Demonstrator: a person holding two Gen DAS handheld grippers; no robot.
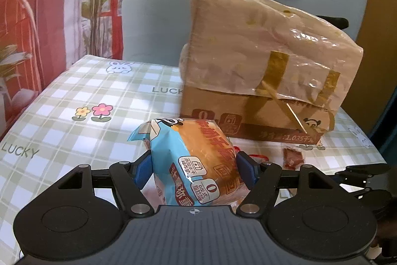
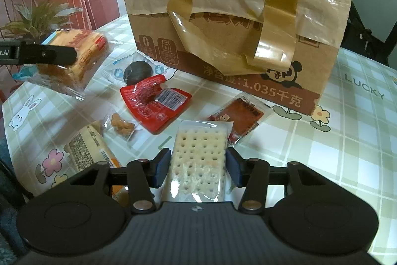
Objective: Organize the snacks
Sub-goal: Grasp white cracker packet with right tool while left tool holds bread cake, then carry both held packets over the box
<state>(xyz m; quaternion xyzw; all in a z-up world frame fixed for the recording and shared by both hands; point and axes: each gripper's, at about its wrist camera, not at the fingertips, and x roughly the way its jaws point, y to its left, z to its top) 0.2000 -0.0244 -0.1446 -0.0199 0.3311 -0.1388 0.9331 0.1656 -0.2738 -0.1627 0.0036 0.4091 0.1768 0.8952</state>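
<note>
My left gripper (image 1: 192, 169) is shut on a blue-wrapped bread pack (image 1: 193, 160), held above the checked tablecloth (image 1: 74, 96). The same bread pack (image 2: 79, 58) and left gripper finger show at the left of the right wrist view. My right gripper (image 2: 198, 167) is shut on a clear pack of white crackers (image 2: 198, 160). A brown cardboard box with a plastic bag over it (image 1: 260, 71) stands behind; it fills the top of the right wrist view (image 2: 235, 24).
Loose snacks lie on the table: a red packet (image 2: 155, 101), a dark round snack (image 2: 137, 71), an orange-red sachet (image 2: 240, 119), a small cookie pack (image 2: 121, 127), a yellowish wrapped pack (image 2: 86, 153). A small red sachet (image 1: 292, 157) lies by the box.
</note>
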